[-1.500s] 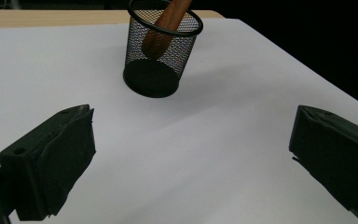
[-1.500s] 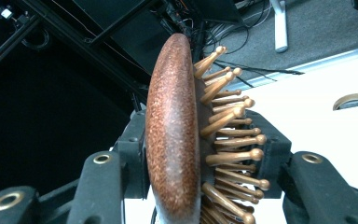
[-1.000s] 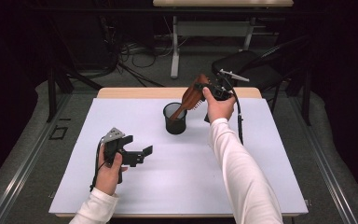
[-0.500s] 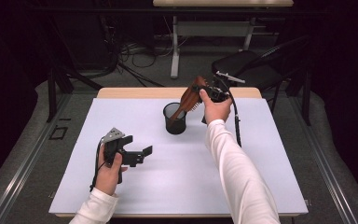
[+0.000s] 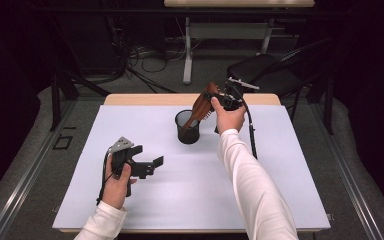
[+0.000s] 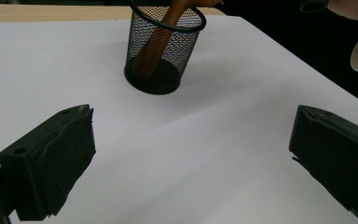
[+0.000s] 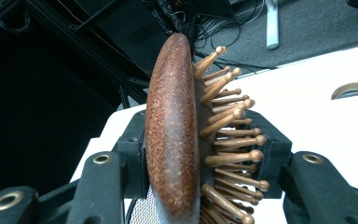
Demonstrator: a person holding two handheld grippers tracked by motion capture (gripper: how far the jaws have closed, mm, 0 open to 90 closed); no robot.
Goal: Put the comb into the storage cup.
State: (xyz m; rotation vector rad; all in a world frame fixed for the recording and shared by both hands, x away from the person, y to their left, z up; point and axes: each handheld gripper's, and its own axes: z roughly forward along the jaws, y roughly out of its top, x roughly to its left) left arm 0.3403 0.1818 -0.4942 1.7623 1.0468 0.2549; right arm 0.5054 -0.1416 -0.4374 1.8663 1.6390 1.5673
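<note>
Left tool (image 5: 147, 166) jaws apart, right tool (image 5: 215, 102) clamped, arm outstretched

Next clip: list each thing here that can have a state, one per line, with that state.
Wooden hairbrush: tilted, handle end down inside the cup, head clamped in the right gripper's jaws.
Mesh pencil cup: upright on the white table top, holding the brush handle.
Right gripper: shut on the brush head.
Left gripper: jaws open, nothing between them, held above the table.
</note>
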